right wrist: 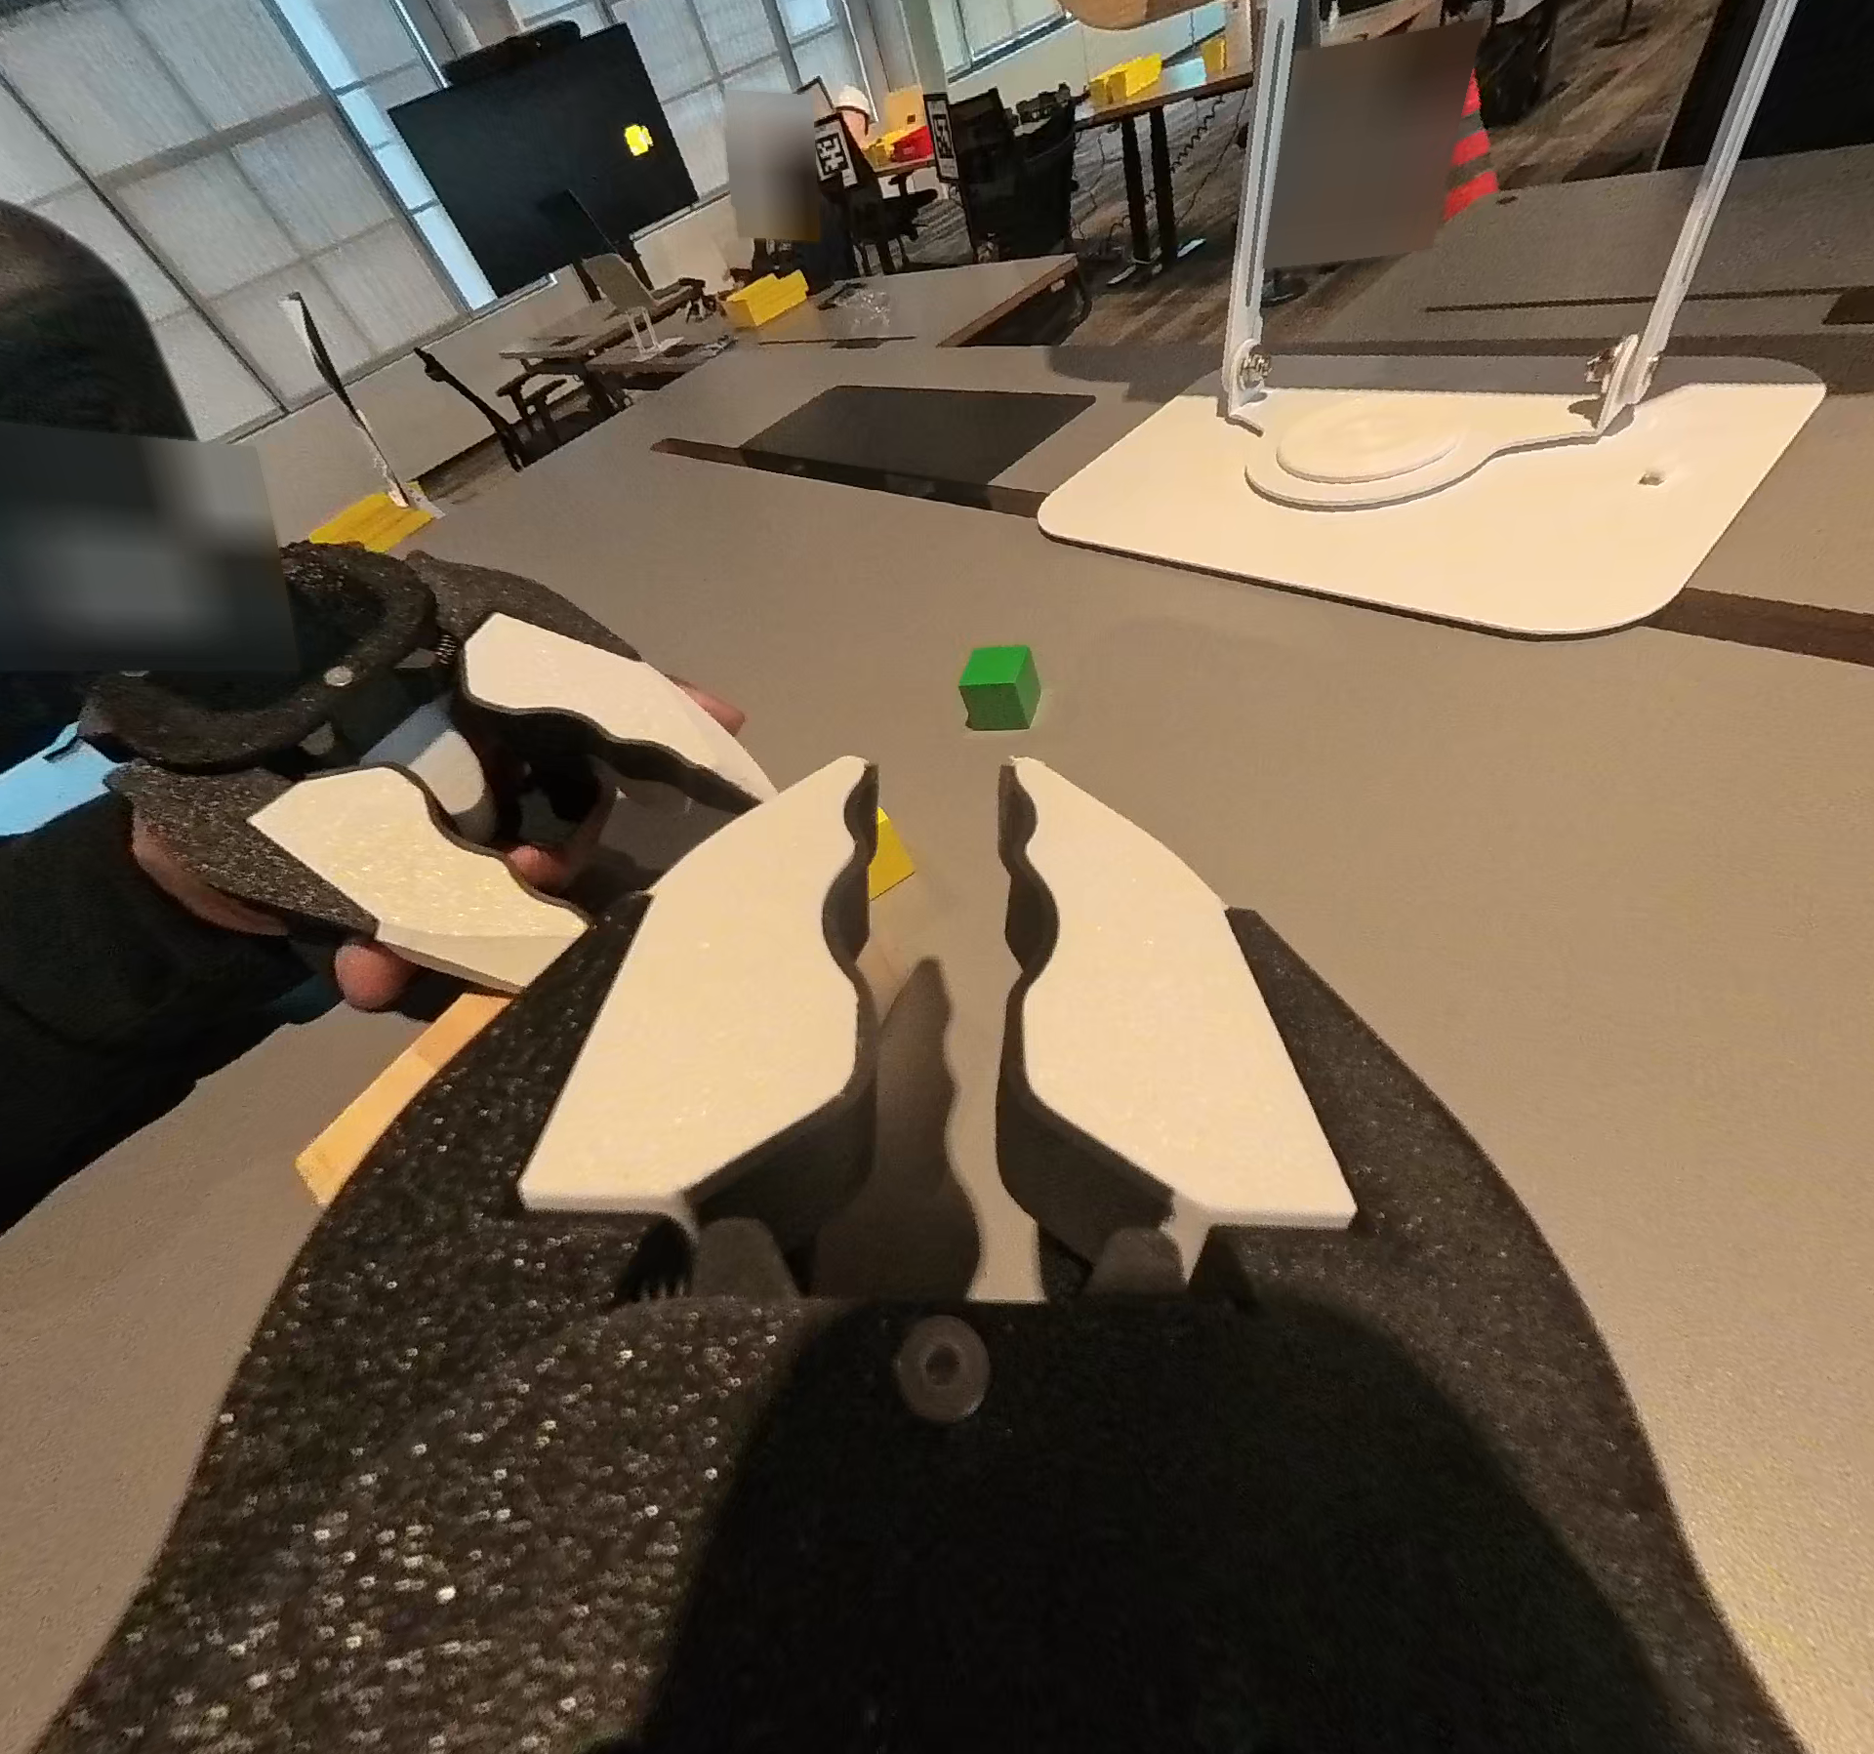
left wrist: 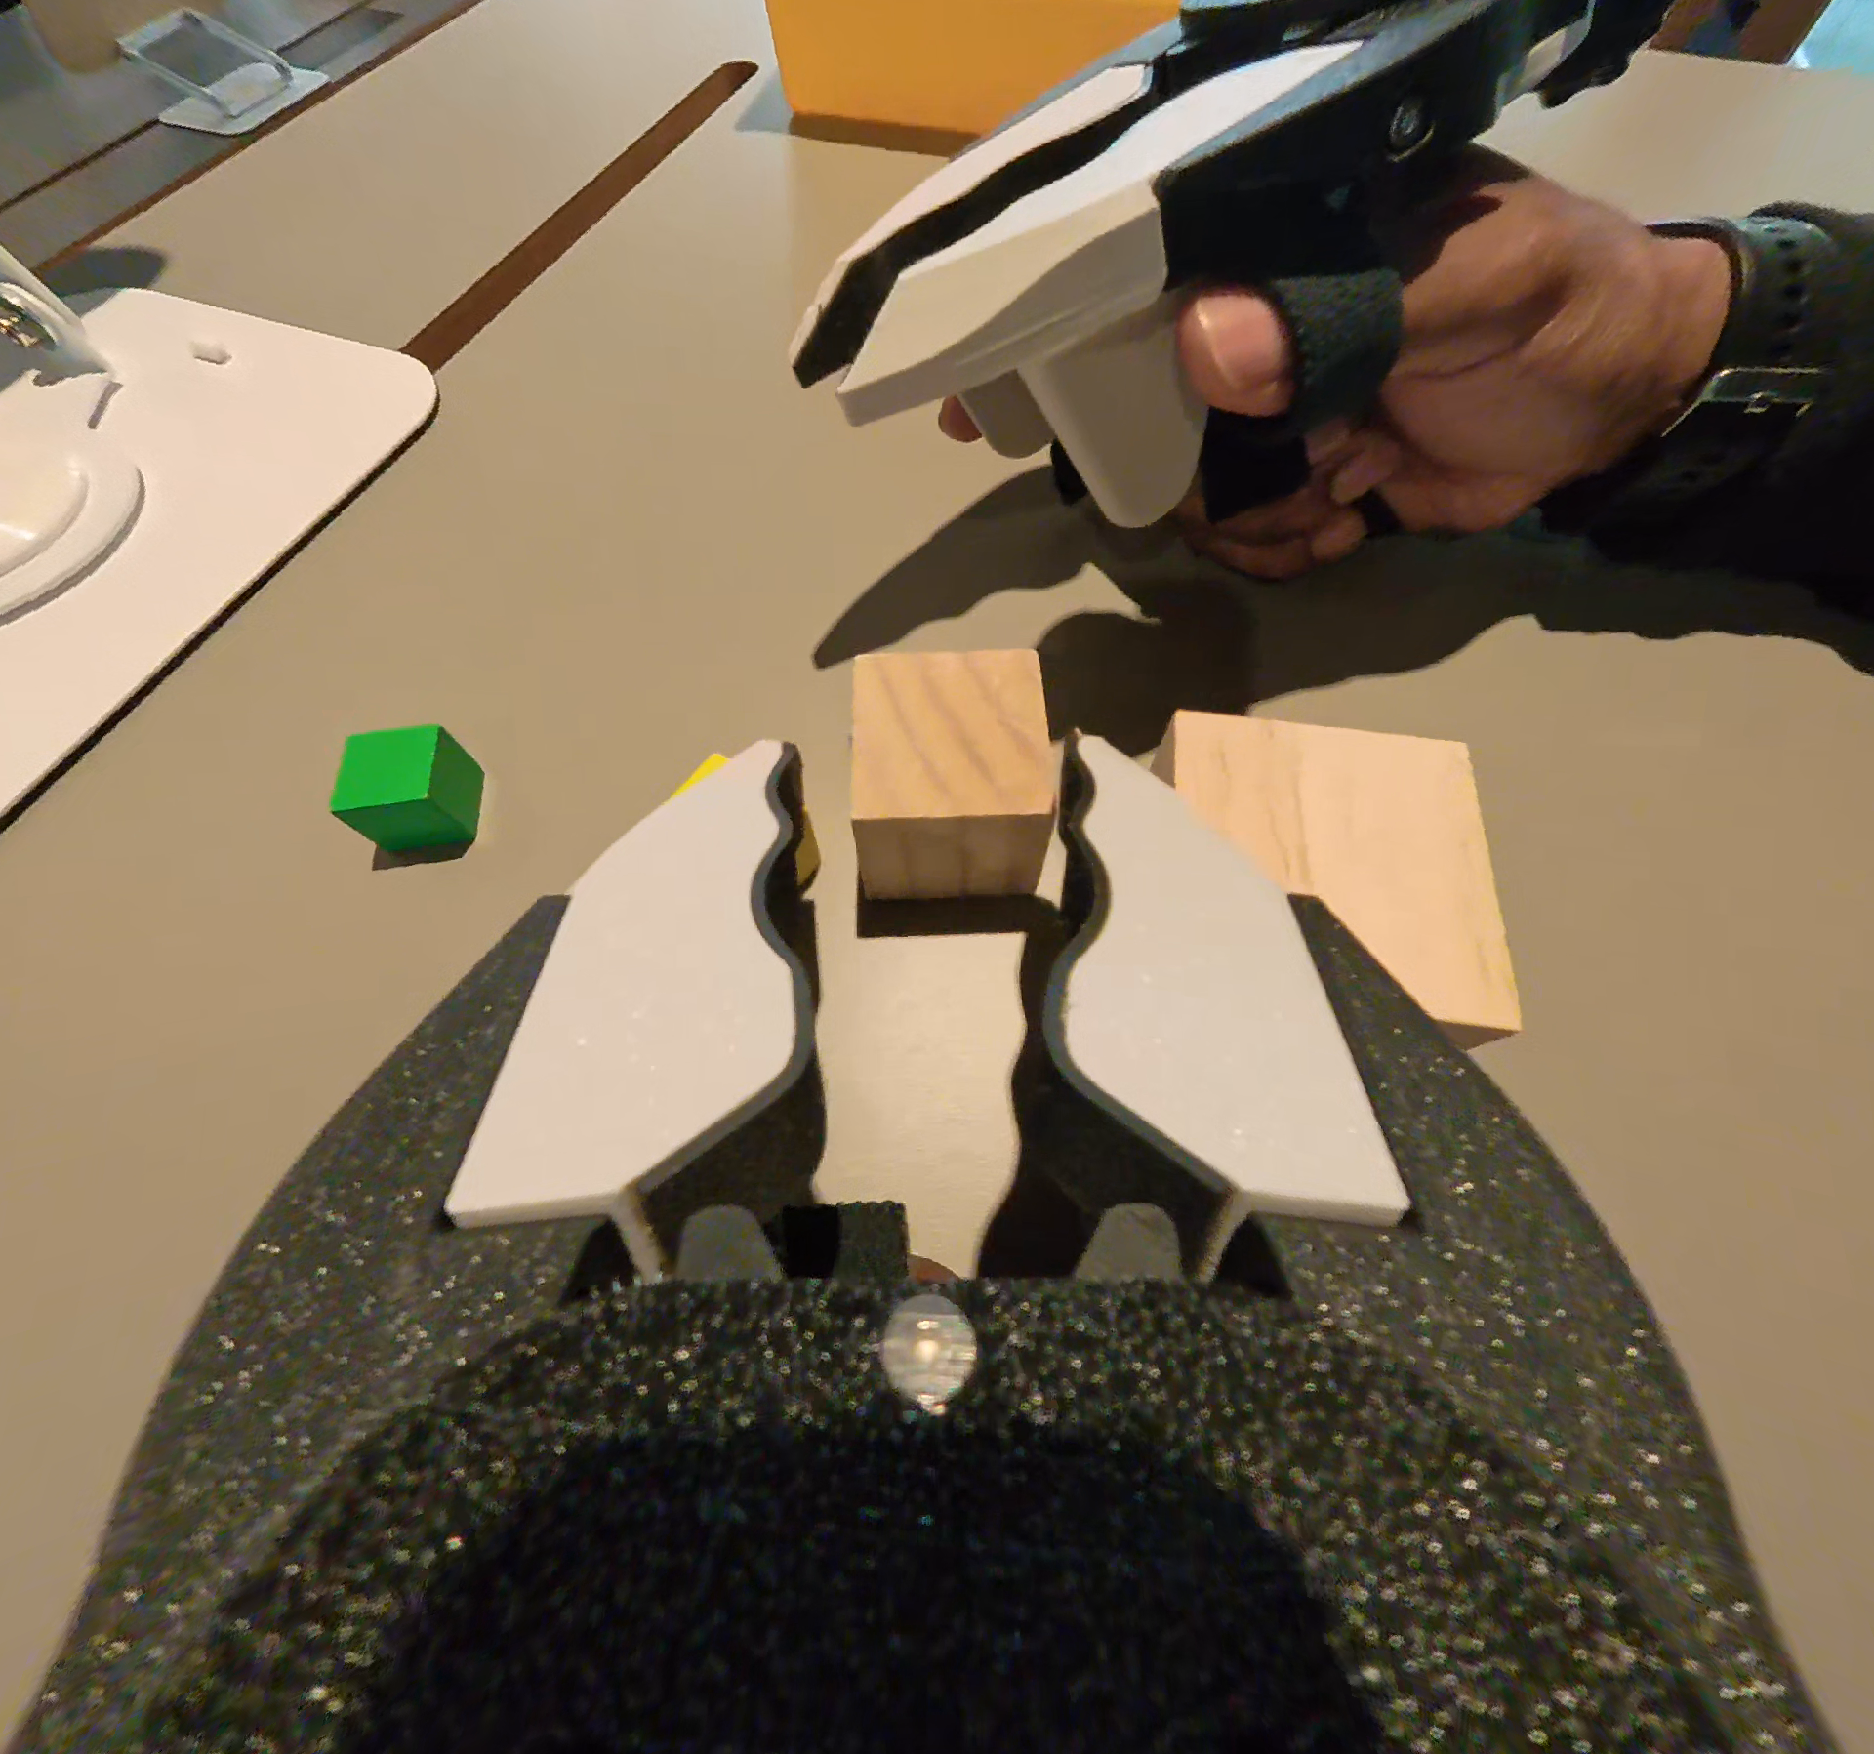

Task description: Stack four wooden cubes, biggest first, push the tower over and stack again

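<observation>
A mid-size bare wooden cube rests on the grey table. My left gripper is open, its two fingertips flanking this cube at table level. A bigger wooden cube sits just right of it, and its edge shows in the right wrist view. A small yellow cube is mostly hidden behind my left finger; it also shows in the right wrist view. A small green cube lies apart at the left. My right gripper is open and empty, held above the table.
A white stand base sits at the table's left, beyond the green cube. A yellow bin stands at the far edge. A dark slot runs across the table. The hand holding the right gripper hovers behind the cubes. There is about 7 centimeters between the tips of the two grippers.
</observation>
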`<move>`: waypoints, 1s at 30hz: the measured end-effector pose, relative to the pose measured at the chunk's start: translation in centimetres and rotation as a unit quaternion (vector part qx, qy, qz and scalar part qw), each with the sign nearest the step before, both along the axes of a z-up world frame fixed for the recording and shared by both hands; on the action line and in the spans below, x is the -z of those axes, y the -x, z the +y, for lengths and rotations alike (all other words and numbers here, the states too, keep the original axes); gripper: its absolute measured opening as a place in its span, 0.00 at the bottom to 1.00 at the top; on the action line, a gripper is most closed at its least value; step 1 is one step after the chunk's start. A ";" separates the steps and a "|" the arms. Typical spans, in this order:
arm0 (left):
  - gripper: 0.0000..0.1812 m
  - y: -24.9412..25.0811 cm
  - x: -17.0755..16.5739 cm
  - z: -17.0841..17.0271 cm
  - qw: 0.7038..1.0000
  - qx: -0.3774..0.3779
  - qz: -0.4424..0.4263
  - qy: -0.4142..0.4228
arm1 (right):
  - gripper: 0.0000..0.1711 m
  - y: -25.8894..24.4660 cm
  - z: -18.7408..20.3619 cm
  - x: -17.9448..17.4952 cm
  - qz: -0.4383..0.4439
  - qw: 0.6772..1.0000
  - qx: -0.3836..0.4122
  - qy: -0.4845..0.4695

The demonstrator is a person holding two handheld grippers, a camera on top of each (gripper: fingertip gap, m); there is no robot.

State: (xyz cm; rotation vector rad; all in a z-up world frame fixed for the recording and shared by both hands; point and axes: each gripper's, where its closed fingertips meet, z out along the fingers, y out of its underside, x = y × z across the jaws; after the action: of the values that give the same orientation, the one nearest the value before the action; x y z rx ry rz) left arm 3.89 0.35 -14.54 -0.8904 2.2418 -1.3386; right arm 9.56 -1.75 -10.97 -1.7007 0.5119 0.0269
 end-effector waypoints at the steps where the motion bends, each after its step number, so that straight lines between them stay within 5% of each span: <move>1: 0.26 0.0 0.1 0.0 1.000 -0.001 0.003 -0.002 | 0.13 0.0 0.0 0.0 0.001 1.000 -0.001 0.000; 17: 0.23 -0.3 1.6 -0.1 0.998 -0.022 0.035 -0.041 | 0.13 0.2 -0.1 -0.4 0.012 1.000 -0.018 -0.022; 25: 0.23 1.5 -2.5 2.2 0.997 -0.068 -0.034 0.020 | 0.13 0.2 -0.2 -0.5 0.015 0.999 -0.019 -0.028; 30: 0.23 4.1 -5.6 0.1 0.999 -0.010 -0.040 0.002 | 0.13 0.2 -0.2 -0.5 0.017 0.999 -0.019 -0.028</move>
State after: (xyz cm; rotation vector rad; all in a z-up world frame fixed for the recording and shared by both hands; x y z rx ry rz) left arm -0.23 0.50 -8.93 -0.8430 2.1646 -1.3462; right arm 9.38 -1.93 -10.51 -1.6582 0.4983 0.0967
